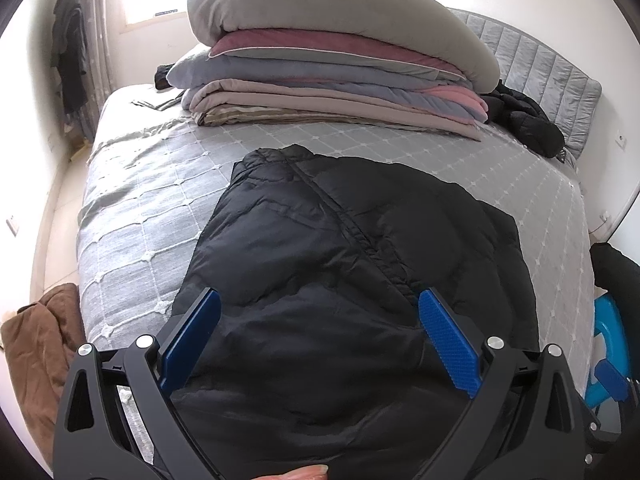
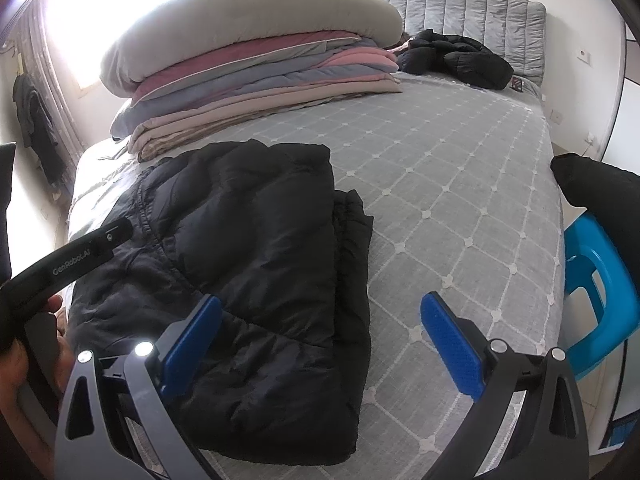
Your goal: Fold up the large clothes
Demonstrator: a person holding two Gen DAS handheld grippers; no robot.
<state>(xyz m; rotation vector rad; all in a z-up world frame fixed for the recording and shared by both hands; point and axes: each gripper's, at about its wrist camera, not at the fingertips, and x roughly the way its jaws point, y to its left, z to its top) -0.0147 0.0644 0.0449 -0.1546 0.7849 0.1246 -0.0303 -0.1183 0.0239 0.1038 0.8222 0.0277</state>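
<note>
Two grippers hung over the near edge of the bed [image 2: 460, 168], and we held both with their blue pads spread wide, clamping nothing. At far left a brown cloth [image 1: 36, 344] slumped beside the mattress. Our left gripper [image 1: 320, 328] hovered above the black puffer jacket [image 1: 352, 264], which lay folded on the grey quilted cover, its zipper seam running diagonally. Beyond it sat a stack of folded bedding [image 1: 332, 64]. Our right gripper [image 2: 320, 332] straddled the jacket's right edge. A second dark jacket [image 2: 456, 58] lay crumpled by the headboard [image 2: 480, 8], and a blue plastic stool [image 2: 600, 280] stood at right.
</note>
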